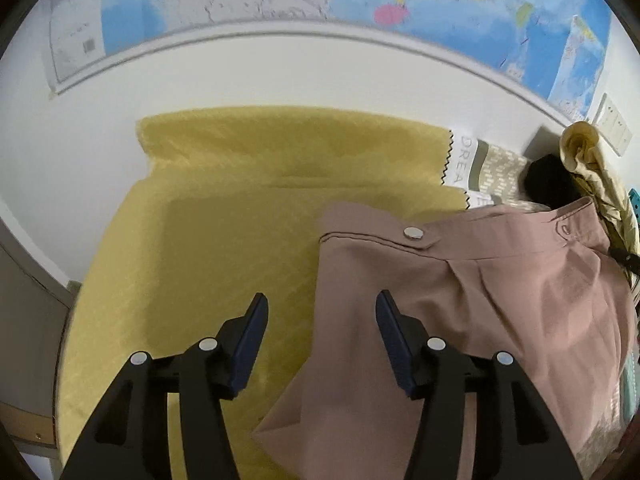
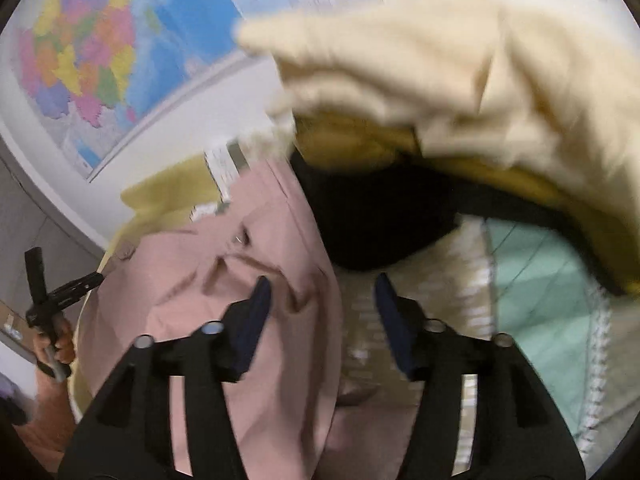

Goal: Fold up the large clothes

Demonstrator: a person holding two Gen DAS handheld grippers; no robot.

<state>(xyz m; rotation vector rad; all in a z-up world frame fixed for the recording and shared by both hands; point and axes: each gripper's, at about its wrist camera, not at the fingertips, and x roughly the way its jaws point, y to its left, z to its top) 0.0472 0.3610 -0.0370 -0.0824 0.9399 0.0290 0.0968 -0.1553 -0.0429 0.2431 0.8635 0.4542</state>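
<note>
Dusty pink trousers point(image 1: 472, 312) with a silver waistband button point(image 1: 413, 233) lie on a yellow cloth point(image 1: 200, 240). My left gripper point(image 1: 322, 308) is open and empty, hovering over the trousers' left edge. In the right wrist view the trousers point(image 2: 224, 288) lie lower left. My right gripper point(image 2: 323, 292) is open and empty over their right edge. The left gripper point(image 2: 60, 292) also shows there, at the far left in a hand.
A heap of cream point(image 2: 460, 72) and black point(image 2: 380, 220) clothes lies to the right, over a mint quilted cover point(image 2: 540, 300). A patterned pillow point(image 1: 496, 176) lies behind the trousers. A white wall with maps point(image 1: 280, 8) stands behind.
</note>
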